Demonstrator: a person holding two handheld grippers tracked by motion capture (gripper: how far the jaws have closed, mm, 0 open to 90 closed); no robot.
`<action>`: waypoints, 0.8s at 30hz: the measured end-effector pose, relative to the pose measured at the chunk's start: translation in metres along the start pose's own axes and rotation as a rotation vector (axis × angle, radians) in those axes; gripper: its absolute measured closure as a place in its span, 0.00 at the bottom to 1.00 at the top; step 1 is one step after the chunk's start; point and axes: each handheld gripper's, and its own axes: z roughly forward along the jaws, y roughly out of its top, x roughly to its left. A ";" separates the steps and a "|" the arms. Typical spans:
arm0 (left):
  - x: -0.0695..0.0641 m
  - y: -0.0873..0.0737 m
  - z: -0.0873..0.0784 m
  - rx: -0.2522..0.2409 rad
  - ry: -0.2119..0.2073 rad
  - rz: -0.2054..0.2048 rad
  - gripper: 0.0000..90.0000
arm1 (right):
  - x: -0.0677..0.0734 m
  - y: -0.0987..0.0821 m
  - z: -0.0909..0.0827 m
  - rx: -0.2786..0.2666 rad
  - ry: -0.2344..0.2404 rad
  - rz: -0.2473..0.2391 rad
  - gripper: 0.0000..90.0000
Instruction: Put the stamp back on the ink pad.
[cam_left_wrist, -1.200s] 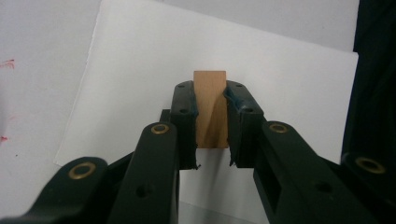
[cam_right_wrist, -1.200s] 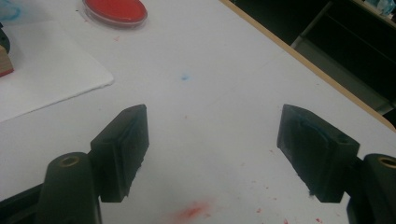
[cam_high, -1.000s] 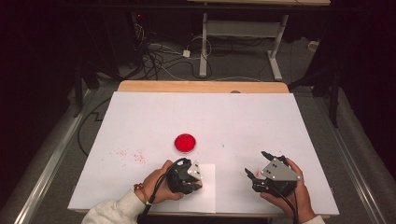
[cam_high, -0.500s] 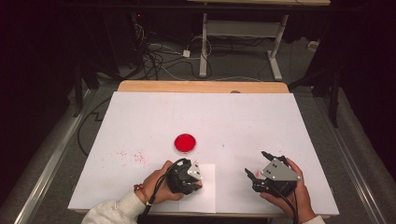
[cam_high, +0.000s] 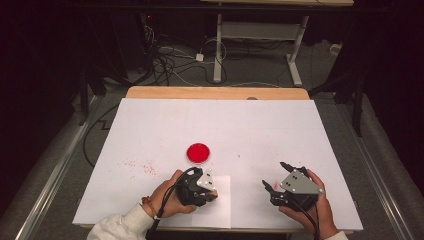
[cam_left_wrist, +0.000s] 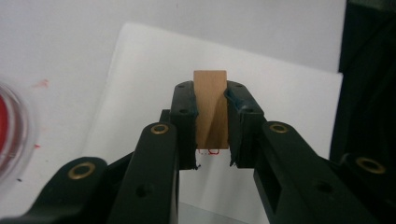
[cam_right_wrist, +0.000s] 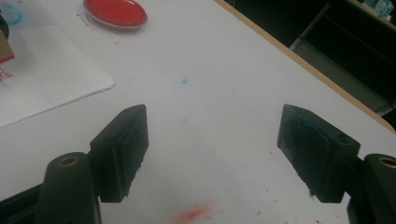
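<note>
White paper covers the surface (cam_high: 250, 125) from above, a red ink dish (cam_high: 198, 152) mid-sheet, left tongs (cam_high: 209, 192) over a small paper sheet (cam_high: 222, 205), right tongs (cam_high: 272, 187) nearby. Left gripper view: tongs clamped on a wooden stamp block (cam_left_wrist: 210, 107), pressed onto the sheet. Right gripper view: tongs (cam_right_wrist: 212, 144) spread wide, holding nothing.

A: The wooden stamp (cam_left_wrist: 211, 109) is hidden along both sides by the jaws of the left gripper (cam_left_wrist: 210, 135), and its red print on the paper sheet (cam_left_wrist: 140, 93) is too small to read.

B: The red ink dish (cam_left_wrist: 11, 135) is blurred and cut off at the left edge.
</note>
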 end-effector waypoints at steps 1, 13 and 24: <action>0.000 0.000 -0.003 -0.006 0.005 -0.001 0.82 | 0.000 0.000 0.000 -0.001 -0.001 0.001 0.28; 0.011 -0.004 -0.023 -0.055 0.059 -0.031 0.82 | -0.001 0.001 -0.001 -0.006 -0.005 0.001 0.28; 0.023 -0.011 -0.034 -0.077 0.113 -0.067 0.82 | -0.002 0.000 -0.002 -0.009 -0.009 0.001 0.28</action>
